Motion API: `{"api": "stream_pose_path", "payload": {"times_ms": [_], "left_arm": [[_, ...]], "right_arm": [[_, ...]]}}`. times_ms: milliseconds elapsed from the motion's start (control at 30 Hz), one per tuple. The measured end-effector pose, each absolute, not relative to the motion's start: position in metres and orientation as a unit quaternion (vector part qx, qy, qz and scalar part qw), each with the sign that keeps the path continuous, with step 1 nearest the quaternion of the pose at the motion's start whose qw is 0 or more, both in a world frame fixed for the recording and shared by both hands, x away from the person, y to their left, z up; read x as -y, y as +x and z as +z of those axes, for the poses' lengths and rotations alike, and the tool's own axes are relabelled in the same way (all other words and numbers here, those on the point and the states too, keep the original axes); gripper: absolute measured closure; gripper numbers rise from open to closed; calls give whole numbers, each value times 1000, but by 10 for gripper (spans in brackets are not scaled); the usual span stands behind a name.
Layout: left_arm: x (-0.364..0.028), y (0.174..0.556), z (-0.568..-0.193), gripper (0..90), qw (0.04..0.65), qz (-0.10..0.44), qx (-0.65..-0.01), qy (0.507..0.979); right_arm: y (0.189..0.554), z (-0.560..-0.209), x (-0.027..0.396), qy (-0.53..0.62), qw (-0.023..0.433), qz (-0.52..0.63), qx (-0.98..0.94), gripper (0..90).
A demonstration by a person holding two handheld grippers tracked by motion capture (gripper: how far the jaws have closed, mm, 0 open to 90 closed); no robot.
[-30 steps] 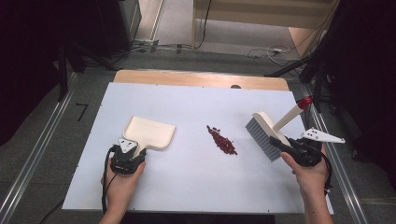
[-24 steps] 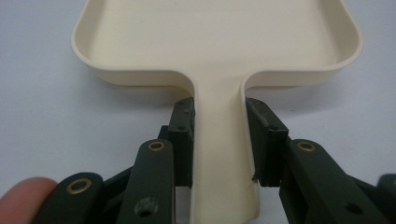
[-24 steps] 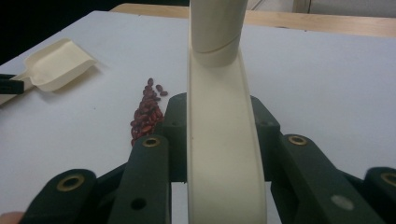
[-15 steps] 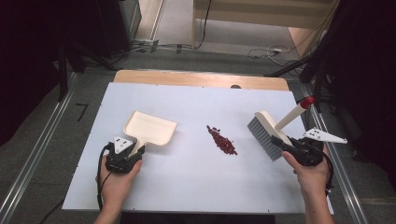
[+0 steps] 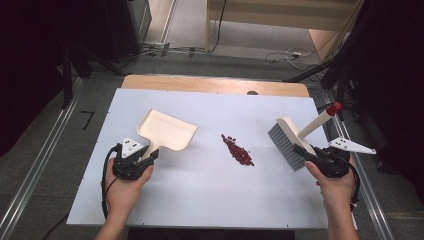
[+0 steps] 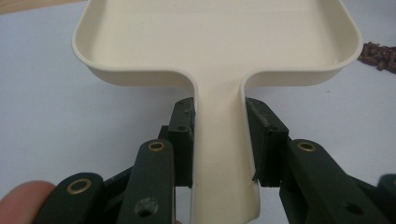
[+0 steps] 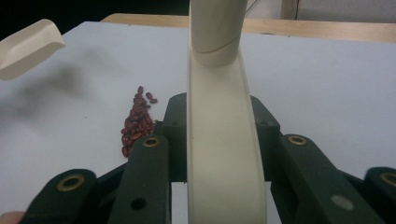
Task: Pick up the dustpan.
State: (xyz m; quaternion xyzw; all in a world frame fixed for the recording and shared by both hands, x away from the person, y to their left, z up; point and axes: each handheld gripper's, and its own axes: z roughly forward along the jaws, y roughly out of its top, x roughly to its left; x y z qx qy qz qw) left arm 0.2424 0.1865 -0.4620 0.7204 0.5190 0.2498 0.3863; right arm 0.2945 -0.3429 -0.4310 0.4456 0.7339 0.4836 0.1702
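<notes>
Holding an empty dustpan (image 5: 167,131), beans (image 5: 238,150) heaped on the table (image 5: 210,200).

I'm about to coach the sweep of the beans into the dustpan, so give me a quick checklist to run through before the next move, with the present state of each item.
1. Left gripper clamped on the dustpan handle: ok, pads press both sides.
2. Right gripper clamped on the brush: ok, jaws close on its cream body.
3. Red beans gathered in one pile: ok, a narrow heap between both tools.
4. Dustpan mouth faces the beans: ok, open edge points toward them.
5. Dustpan lip flat on the table: not ok, it hangs above the surface.
6. Bristles behind the beans: ok, right of the pile, apart from it.
</notes>
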Motion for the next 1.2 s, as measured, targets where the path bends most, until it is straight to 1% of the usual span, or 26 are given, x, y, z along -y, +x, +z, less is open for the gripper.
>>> {"api": "stream_pose_path", "payload": {"times_ms": [400, 1200], "left_arm": [[-174, 245, -458, 664, 390, 236, -482, 748], [-145, 244, -461, 663, 397, 208, -435, 781]], "right_arm": [[295, -431, 343, 448, 170, 483, -732, 652], [297, -432, 339, 450, 170, 478, -735, 652]]}}
